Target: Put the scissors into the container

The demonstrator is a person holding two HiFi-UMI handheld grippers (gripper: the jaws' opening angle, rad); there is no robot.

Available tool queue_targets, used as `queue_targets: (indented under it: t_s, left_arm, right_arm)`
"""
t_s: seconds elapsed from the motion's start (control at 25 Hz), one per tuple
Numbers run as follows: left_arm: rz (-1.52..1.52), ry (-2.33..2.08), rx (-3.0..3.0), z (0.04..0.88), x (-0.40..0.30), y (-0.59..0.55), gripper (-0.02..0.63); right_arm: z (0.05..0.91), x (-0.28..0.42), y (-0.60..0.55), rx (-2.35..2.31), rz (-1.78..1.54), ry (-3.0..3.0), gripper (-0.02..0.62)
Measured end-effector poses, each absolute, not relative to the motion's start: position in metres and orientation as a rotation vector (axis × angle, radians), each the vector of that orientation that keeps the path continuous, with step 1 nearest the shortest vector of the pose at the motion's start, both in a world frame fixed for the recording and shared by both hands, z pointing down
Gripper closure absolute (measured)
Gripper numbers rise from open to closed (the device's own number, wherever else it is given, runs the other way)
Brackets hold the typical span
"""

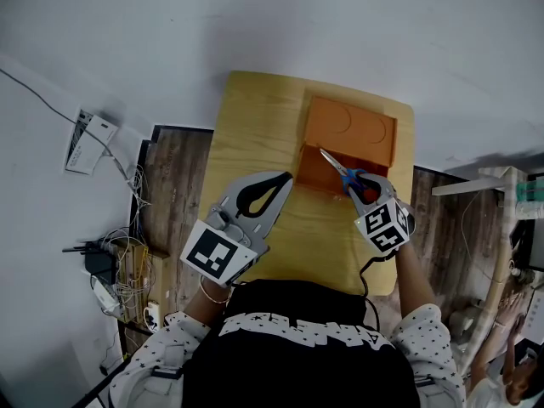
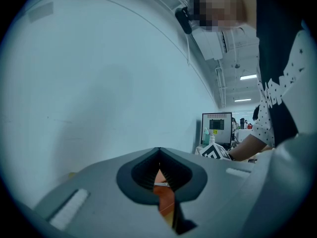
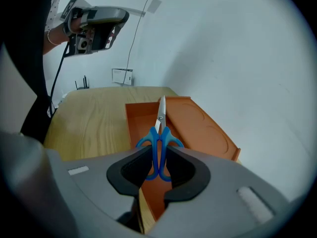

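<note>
Blue-handled scissors (image 1: 342,173) hang blades-forward over the open orange container (image 1: 316,172), with my right gripper (image 1: 367,192) shut on their handles. In the right gripper view the scissors (image 3: 159,133) stand between the jaws of my right gripper (image 3: 159,155), the steel blades pointing over the container's left wall (image 3: 132,120). My left gripper (image 1: 287,179) hovers above the table left of the container, its jaws shut with nothing in them. In the left gripper view, only a slice of orange shows through the teardrop gap behind the tips of my left gripper (image 2: 158,152).
An orange lid (image 1: 353,130) with two round recesses lies against the container's far side on the wooden table (image 1: 255,126). A white wall rises right behind it. A power strip (image 1: 89,141) and cables lie on the floor to the left.
</note>
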State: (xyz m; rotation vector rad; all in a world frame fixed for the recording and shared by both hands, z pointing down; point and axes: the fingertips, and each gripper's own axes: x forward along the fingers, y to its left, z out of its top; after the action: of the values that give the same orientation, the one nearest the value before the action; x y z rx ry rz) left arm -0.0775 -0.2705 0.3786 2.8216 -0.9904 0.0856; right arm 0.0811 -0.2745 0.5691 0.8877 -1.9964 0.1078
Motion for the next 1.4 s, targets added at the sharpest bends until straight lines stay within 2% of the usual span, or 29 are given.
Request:
queue_targets:
  t_s: [0.88,1.4]
  left_arm:
    - [0.104,-1.026,2.806,0.383,-0.089,-0.275,0.604]
    - [0.096,-1.042,2.797,0.387,-0.093,-0.28,0.604]
  right_arm:
    - [0.601,0.083,-0.285,0.661,0.012,-1.871,0.491]
    - [0.619,0.081,-0.294,0.585,0.069,-1.862,0.489]
